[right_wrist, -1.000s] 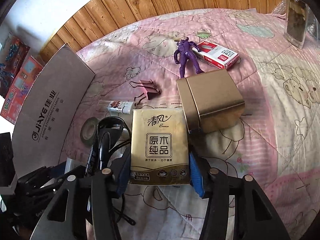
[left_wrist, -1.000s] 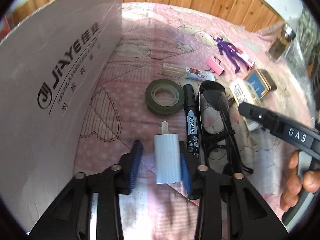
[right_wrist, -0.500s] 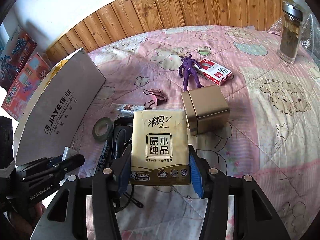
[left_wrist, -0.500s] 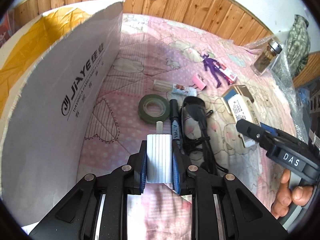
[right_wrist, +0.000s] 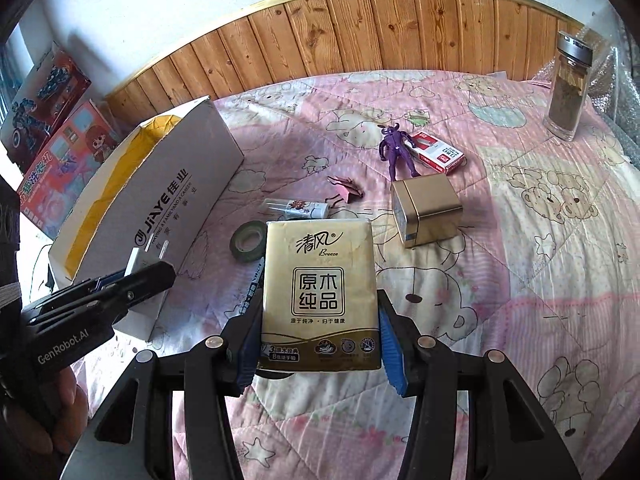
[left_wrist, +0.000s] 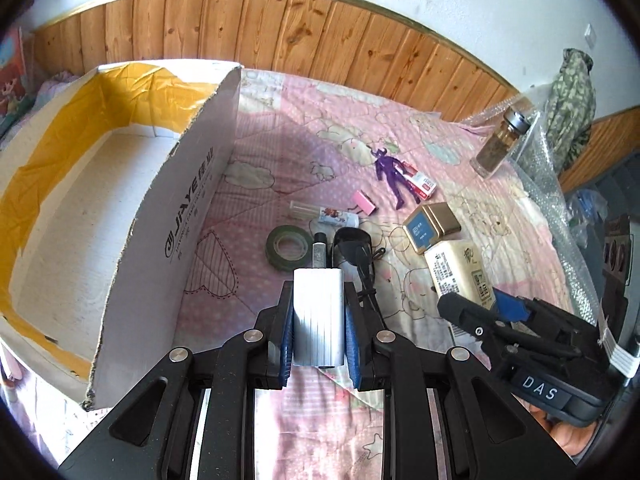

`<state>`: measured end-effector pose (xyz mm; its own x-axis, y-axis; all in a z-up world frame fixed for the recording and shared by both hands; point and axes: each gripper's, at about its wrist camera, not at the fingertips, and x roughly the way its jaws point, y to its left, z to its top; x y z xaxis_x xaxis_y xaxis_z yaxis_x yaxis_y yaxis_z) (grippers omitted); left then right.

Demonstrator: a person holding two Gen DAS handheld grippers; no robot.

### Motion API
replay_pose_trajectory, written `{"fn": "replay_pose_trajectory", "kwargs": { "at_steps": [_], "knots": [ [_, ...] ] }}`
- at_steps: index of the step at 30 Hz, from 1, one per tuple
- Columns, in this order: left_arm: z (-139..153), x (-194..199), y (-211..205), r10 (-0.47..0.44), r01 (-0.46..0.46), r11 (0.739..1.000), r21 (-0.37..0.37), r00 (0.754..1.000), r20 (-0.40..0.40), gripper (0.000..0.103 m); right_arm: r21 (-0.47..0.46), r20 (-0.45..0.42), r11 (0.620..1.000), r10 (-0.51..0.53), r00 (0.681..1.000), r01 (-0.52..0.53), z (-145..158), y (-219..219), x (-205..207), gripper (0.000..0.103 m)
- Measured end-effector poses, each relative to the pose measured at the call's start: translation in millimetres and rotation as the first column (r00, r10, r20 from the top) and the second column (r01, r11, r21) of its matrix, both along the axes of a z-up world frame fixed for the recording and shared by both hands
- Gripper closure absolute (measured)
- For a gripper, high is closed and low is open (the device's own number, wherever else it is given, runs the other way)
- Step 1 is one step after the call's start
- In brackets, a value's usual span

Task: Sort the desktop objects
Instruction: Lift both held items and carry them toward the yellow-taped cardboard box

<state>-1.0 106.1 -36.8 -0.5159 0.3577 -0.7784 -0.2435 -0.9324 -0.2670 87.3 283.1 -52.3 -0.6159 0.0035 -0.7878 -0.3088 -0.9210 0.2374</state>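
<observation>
Clamping a white ribbed plug adapter [left_wrist: 319, 316] between their blue pads, the left tongs [left_wrist: 319, 334] hold it clear of the pink quilted bed [left_wrist: 260, 184]; its two metal prongs stick out toward the box in the right wrist view. The right tongs [right_wrist: 318, 344] grip a gold tissue pack [right_wrist: 319, 288] by its long sides, printed face up, also lifted off the quilt.

Below and ahead of the adapter lie a dark green tape roll [left_wrist: 289, 247], a black marker [left_wrist: 320, 252] and black sunglasses [left_wrist: 354, 246], packed close together. Farther on are a small printed tube [left_wrist: 328, 216], a pink binder clip [left_wrist: 364, 201], a purple figurine [left_wrist: 390, 174] lying against a red-and-white staple box [left_wrist: 422, 181], and a gold tin [left_wrist: 432, 226]. A glass jar with a metal lid [left_wrist: 500, 142] stands well apart near the far right, beside bubble wrap [left_wrist: 548, 184].

An open cardboard box [left_wrist: 188, 208] with yellow tape along its inner rim stands at the left, its near wall upright just beside the left tongs. The box floor looks bare. Wooden panelling [left_wrist: 320, 32] closes off the bed's far edge. The quilt to the right of the gold tin is open.
</observation>
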Motion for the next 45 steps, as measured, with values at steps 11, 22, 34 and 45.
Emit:
{"fn": "replay_pose_trajectory", "kwargs": {
  "at_steps": [11,22,34,45],
  "knots": [
    [26.8,6.8,-16.0,0.011,-0.008,0.999,0.054,0.999,-0.050,0.081,0.037,-0.015,0.999,0.037,0.999,-0.036,26.1,-37.7,5.3,0.051],
    [43.3,11.2,-37.0,0.036,-0.028,0.994,0.107,0.996,-0.076,0.081,0.066,-0.025,0.995,0.081,0.996,-0.079,45.3,-70.0,2.7,0.051],
    [51.9,9.0,-63.0,0.091,-0.081,0.986,0.145,0.994,-0.062,0.081,0.085,-0.044,0.990,0.119,0.992,-0.115,63.5,-95.3,-0.4,0.051],
    [57.2,2.1,-91.6,0.156,-0.148,0.975,0.166,0.987,-0.038,0.081,0.104,-0.060,0.981,0.171,0.983,-0.164,78.6,-116.2,-9.5,0.051]
  ]
}}
